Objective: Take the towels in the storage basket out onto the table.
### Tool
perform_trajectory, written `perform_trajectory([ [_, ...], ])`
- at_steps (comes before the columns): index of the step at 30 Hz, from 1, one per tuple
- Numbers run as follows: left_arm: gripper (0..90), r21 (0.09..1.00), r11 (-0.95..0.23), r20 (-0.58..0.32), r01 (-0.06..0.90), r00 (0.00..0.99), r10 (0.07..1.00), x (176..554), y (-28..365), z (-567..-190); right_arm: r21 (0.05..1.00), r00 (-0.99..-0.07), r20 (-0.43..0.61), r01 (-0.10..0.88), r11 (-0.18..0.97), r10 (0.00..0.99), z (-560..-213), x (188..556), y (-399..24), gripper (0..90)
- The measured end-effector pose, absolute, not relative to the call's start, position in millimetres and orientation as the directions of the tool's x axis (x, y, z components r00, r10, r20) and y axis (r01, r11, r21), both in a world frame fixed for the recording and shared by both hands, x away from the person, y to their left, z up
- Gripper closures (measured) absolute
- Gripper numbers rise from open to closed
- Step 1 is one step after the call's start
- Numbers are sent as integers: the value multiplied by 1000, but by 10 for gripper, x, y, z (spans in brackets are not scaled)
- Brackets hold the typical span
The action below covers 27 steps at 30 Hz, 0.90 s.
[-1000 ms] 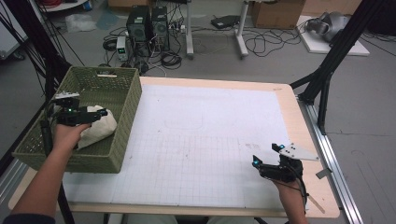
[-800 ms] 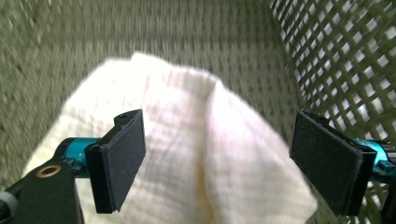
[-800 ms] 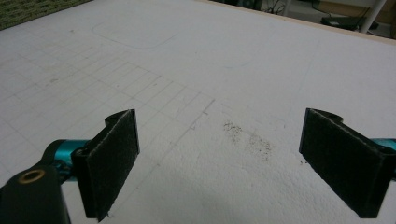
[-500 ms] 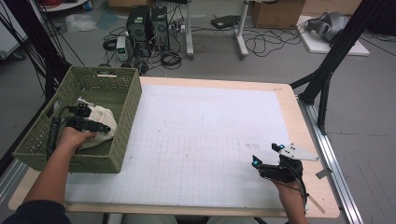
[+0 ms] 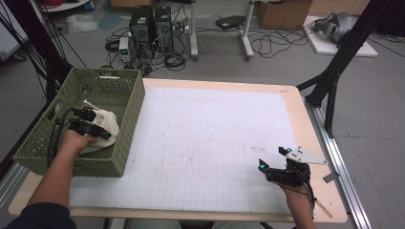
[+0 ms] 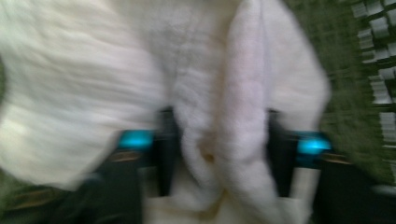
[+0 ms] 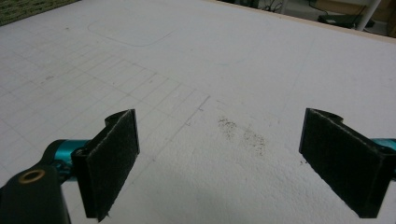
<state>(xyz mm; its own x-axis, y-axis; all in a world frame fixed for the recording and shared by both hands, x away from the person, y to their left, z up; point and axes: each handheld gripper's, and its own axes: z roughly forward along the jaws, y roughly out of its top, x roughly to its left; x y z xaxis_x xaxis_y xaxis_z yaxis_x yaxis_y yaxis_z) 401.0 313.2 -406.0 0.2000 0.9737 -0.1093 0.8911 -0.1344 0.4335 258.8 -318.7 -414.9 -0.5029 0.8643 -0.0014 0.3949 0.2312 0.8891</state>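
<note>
Left gripper view: white towel (image 6: 243,93) bunched right between the pads of the left gripper (image 6: 219,154), jaws just closing and pinching one soft fold, inside the green basket (image 5: 126,102). Right gripper (image 5: 274,164) far off, spread wide, holding nothing

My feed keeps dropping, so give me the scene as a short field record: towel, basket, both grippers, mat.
towel: white, bunched, inside the basket; a fold stands between the left jaws
basket: green woven, on the table's left end
left gripper: down in the basket on the towel; jaws have just been closing, pads pressing the fold from both sides
right gripper: low over the mat near the right front, jaws wide apart, nothing between them
mat: white gridded sheet, bare between basket and right gripper
</note>
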Motion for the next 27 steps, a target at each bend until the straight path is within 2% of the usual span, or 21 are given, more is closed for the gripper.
perform_trajectory([
  [1, 666, 439, -135, -115, 889, 204, 972, 4005, 3129, -4054, 889, -502, -1, 395, 230, 865, -4148, 2587, -3187, 114],
  [4, 708, 456, -121, -117, 882, 195, 974, 3998, 3144, -4016, 887, -498, 1, 401, 229, 867, -4150, 2585, -3189, 114],
  [12, 712, 609, -26, -133, 792, 134, 982, 3921, 3232, -3855, 887, -495, 1, 401, 228, 869, -4155, 2582, -3211, 115],
  [18, 716, 704, -6, -127, 710, 135, 983, 3853, 3249, -3751, 887, -495, -3, 400, 230, 869, -4156, 2580, -3206, 114],
  [22, 717, 776, 26, -135, 630, 125, 983, 3789, 3286, -3674, 886, -495, 3, 405, 227, 869, -4157, 2577, -3199, 115],
  [27, 716, 885, 65, -148, 462, 146, 978, 3664, 3310, -3539, 887, -494, 2, 403, 226, 870, -4158, 2581, -3206, 114],
])
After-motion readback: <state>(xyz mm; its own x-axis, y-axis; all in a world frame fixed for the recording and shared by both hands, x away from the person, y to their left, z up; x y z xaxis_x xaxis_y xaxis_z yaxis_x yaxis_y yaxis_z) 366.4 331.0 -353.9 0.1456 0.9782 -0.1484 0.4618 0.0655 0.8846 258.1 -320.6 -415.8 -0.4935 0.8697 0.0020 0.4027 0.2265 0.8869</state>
